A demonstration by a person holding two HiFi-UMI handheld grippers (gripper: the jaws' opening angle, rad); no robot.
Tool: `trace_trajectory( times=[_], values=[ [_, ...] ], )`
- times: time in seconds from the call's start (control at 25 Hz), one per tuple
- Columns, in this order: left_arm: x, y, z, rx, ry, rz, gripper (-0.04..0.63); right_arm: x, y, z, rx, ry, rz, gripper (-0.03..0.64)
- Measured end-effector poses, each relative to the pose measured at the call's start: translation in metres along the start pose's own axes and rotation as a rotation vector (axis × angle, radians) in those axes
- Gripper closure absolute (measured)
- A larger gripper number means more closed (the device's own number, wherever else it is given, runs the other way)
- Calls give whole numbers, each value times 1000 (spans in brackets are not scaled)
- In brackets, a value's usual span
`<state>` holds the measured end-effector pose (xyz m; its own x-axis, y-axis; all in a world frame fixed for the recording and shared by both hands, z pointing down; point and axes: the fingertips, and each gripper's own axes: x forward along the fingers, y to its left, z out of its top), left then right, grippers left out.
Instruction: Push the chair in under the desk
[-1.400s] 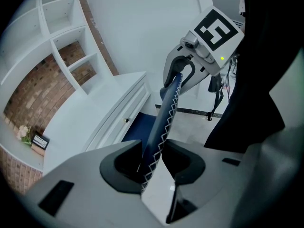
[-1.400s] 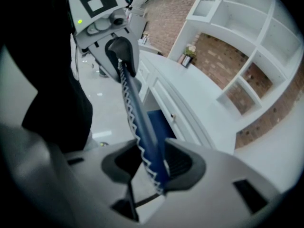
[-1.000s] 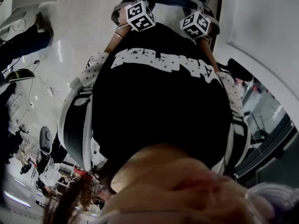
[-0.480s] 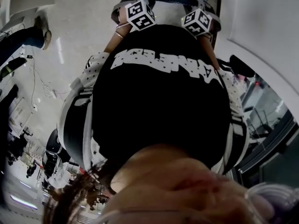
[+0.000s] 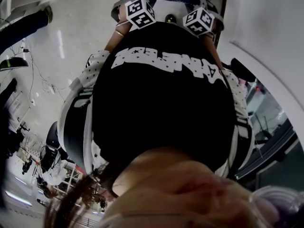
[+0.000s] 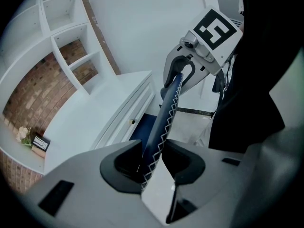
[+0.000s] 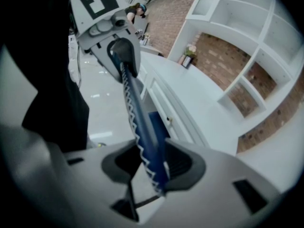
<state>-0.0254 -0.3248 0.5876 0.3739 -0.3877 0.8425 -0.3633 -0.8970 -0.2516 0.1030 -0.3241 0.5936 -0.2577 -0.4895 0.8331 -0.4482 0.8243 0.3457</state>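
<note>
Head view shows mostly the person's black shirt (image 5: 161,103), with two marker cubes (image 5: 140,12) above it. The gripper views alone show the jaws. The left gripper (image 6: 152,163) and right gripper (image 7: 152,165), both angled down, each clamp the blue chair back (image 6: 167,110), just before the white desk (image 6: 95,125). A shelf niche holds flowers (image 6: 22,134).

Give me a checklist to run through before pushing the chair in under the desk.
1. Left gripper on the chair back: ok, jaws closed on its stitched top edge.
2. Right gripper on the same edge: ok, jaws closed on it.
3. Desk in front of the chair: ok, drawer side faces it.
4. Space under the desk: cannot tell, not in view.
5. Chair wheels or feet free: cannot tell, hidden.
</note>
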Motion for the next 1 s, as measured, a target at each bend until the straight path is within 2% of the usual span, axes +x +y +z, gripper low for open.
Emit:
trace_trajectory(
  times=[1.0],
  values=[
    [10, 12, 14, -18, -3, 7, 436, 8, -22, -2, -38, -1, 10, 466]
  ],
)
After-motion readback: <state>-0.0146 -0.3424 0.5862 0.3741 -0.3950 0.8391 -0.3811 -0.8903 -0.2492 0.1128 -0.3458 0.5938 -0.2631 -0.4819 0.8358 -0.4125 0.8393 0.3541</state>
